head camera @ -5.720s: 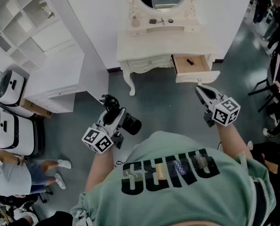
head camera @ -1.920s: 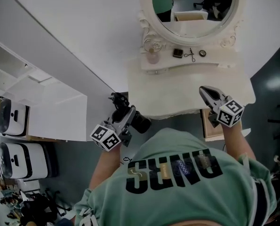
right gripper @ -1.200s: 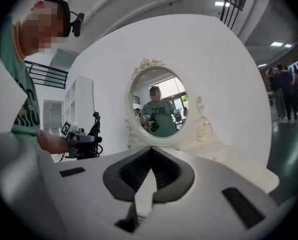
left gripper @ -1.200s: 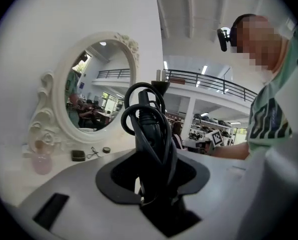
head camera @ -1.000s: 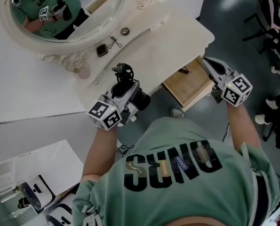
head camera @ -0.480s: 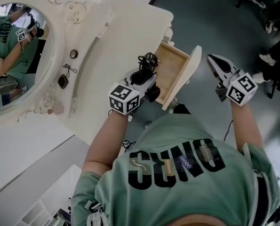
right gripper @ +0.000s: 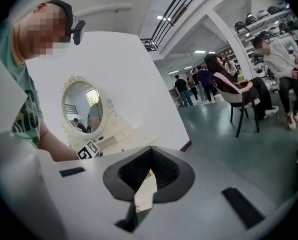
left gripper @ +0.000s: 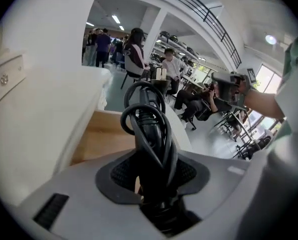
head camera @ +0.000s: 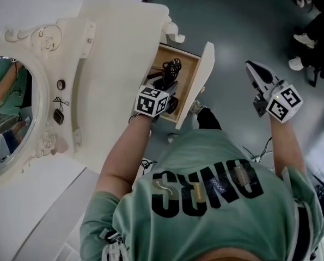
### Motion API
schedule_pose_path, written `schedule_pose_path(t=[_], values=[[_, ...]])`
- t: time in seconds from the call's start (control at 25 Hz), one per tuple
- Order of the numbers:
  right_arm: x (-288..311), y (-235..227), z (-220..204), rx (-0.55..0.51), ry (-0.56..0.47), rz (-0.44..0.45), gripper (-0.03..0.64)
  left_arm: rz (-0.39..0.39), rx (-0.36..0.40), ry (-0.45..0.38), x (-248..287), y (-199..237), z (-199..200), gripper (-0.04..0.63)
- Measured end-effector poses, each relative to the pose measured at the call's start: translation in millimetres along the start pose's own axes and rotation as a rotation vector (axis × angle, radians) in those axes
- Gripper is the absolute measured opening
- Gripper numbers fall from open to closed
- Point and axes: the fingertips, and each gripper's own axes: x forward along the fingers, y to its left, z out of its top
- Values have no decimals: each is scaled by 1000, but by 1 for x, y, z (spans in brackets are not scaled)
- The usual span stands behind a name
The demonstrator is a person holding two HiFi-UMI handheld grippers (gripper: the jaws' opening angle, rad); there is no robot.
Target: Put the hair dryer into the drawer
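Mirror [head camera: 4, 118] sat at far left, set above the cream dressing table [head camera: 115, 53]. The left gripper [head camera: 164, 87] was clamped on the black hair dryer [head camera: 171, 69] — cord coiled round it — and held it within the open drawer [head camera: 190, 64]; contact with the drawer bottom could not be confirmed. The right gripper [head camera: 253, 68] stood well apart over the grey floor [head camera: 232, 26], jaws together — nothing between them.

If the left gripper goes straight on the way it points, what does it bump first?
Probably the wooden floor of the open drawer, with the held hair dryer touching first.
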Motion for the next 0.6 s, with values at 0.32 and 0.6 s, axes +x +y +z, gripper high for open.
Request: schedule_pose_path(t=[0.32, 0.6], values=[[-22, -25, -22, 51, 9, -46, -11, 55, -104, 251, 55, 20, -40, 163], [-31, -35, -32, 74, 20, -63, -11, 98, -95, 415, 86, 25, -58, 166]])
